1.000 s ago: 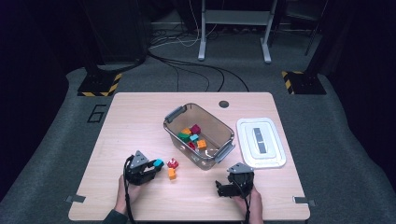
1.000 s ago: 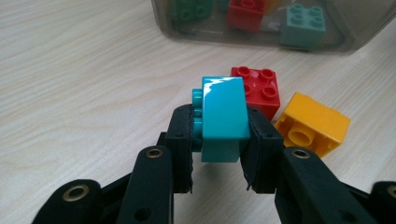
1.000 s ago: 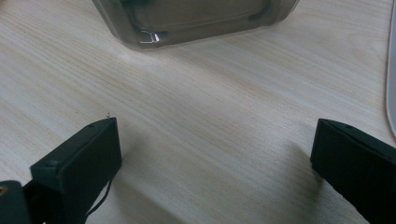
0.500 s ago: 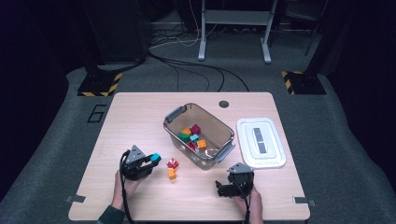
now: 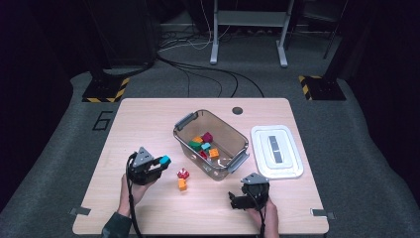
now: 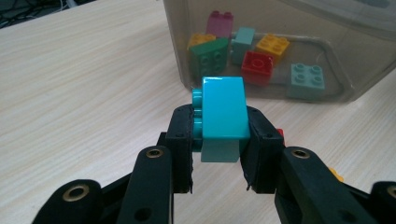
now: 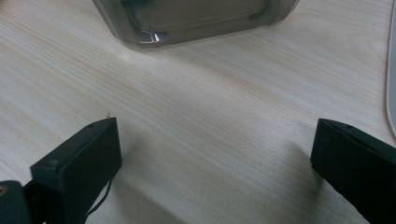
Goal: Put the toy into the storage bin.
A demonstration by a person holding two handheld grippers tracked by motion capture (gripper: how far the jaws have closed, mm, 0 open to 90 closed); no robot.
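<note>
While clamped, teal brick (image 6: 223,108) between left tongs (image 6: 219,135)

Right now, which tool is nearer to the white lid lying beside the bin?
Right. The right tool sits at the table's near edge, just left of and below the white lid. The left tool, holding a teal block, is beyond the bin, on its far side.

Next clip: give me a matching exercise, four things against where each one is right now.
Things:
1. turquoise brick
2. white lid
3. orange brick
4. pink brick

Places:
A. inside the clear bin
B. on the table, right of the bin
C. clamped in the left gripper
D. on the table, in front of the bin

Pairs: 1-C, 2-B, 3-D, 4-A
</note>
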